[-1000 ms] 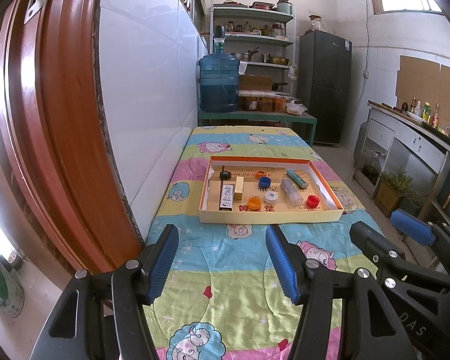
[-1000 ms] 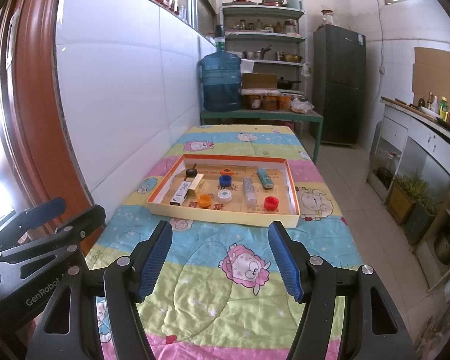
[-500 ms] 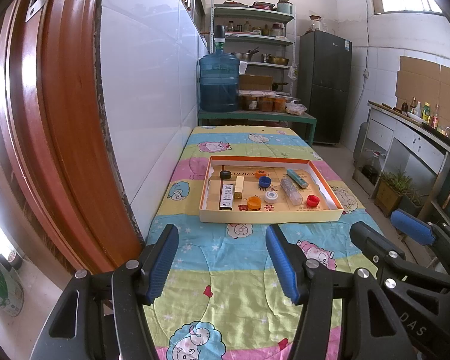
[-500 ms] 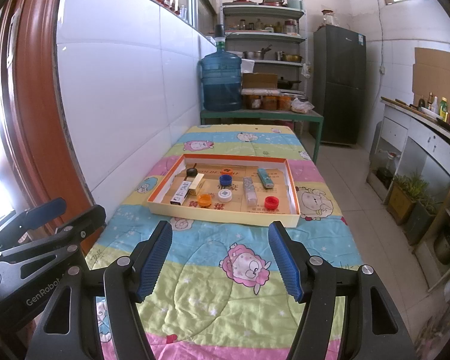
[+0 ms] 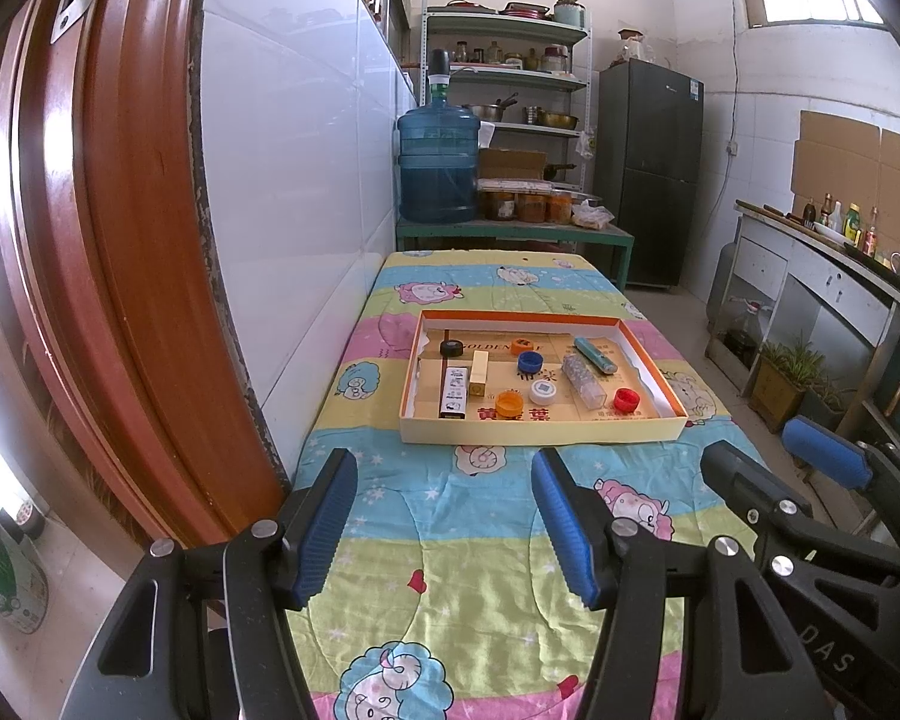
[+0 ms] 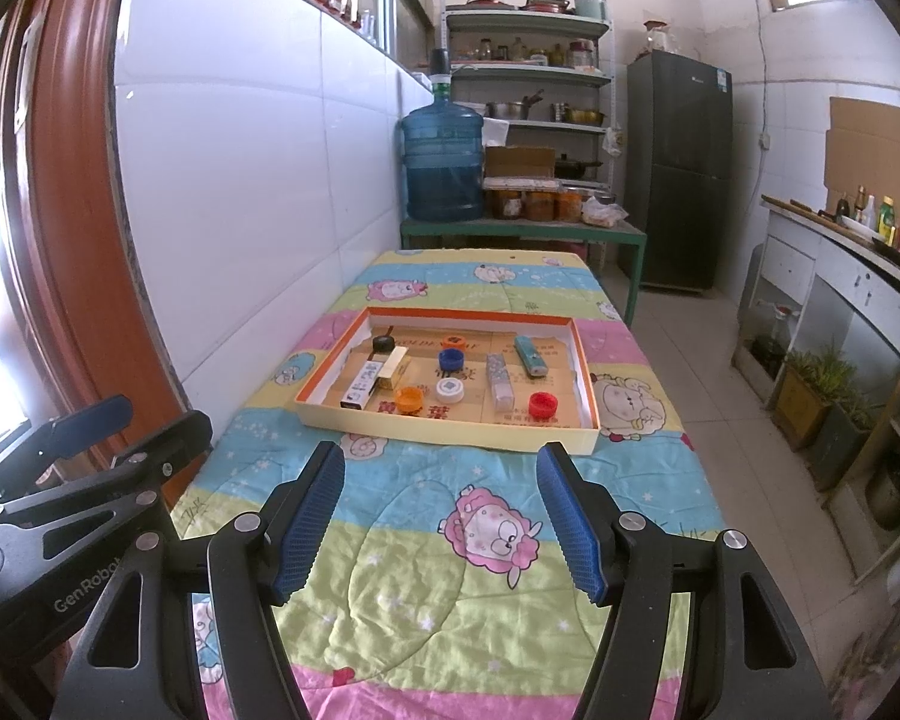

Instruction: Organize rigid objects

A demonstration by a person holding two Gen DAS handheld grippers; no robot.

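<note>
A shallow cardboard tray (image 5: 546,433) with an orange rim (image 6: 474,316) lies on the quilt-covered table. In it are a black-and-white box (image 5: 453,392), a cream box (image 5: 479,373), a clear ribbed tube (image 5: 583,381), a teal tube (image 5: 594,355), and black (image 5: 452,349), blue (image 5: 529,362), white (image 5: 543,391), red (image 5: 626,399) and two orange (image 5: 509,404) caps. My left gripper (image 5: 444,525) and right gripper (image 6: 441,519) are both open and empty, above the near end of the table, short of the tray.
A white tiled wall (image 5: 306,192) and a red-brown door frame (image 5: 126,240) run along the left. A blue water jug (image 5: 437,165) stands on a green bench beyond the table. Shelves, a dark fridge (image 5: 648,174) and a counter (image 5: 834,276) stand behind and right.
</note>
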